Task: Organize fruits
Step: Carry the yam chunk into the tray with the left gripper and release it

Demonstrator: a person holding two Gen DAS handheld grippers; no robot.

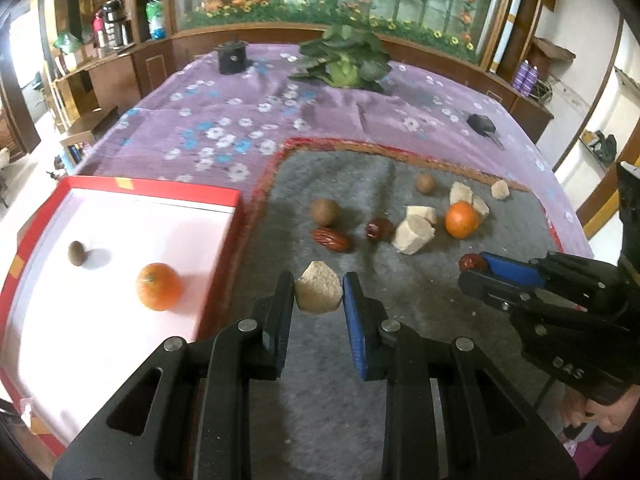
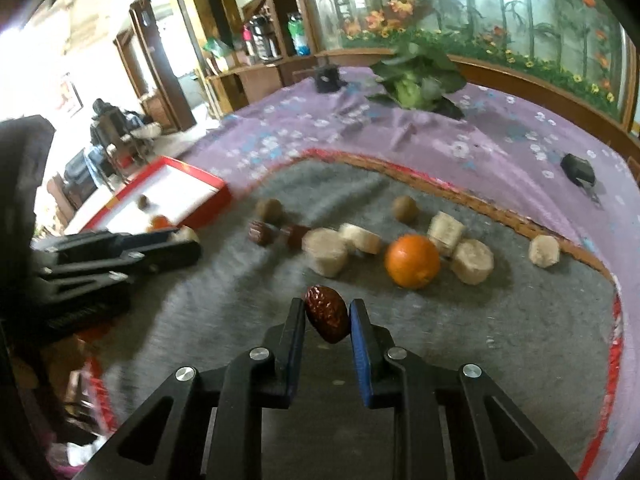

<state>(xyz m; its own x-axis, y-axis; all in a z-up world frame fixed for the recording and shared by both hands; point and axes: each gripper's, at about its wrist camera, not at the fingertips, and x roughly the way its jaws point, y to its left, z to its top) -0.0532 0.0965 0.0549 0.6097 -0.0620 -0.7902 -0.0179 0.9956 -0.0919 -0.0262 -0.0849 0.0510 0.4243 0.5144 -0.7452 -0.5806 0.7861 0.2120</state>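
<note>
While the left claw (image 1: 319,292) is closed on a pale chunk (image 1: 319,293), its lower side is hidden behind the pads. The right claw (image 2: 327,320) is closed on a red date (image 2: 326,313); in the left view only a small part of this date shows at the tips. On the grey mat (image 1: 400,320) I count two more dates, one at (image 1: 332,240), two brown round fruits, one at (image 1: 325,212), one orange (image 1: 462,220) and five pale chunks, one at (image 1: 414,234); some edges are blurred. At 9 o'clock of the mat the red box (image 1: 224,240) holds one orange (image 1: 159,286) and one brown fruit (image 1: 77,253); its near corner is cut off.
</note>
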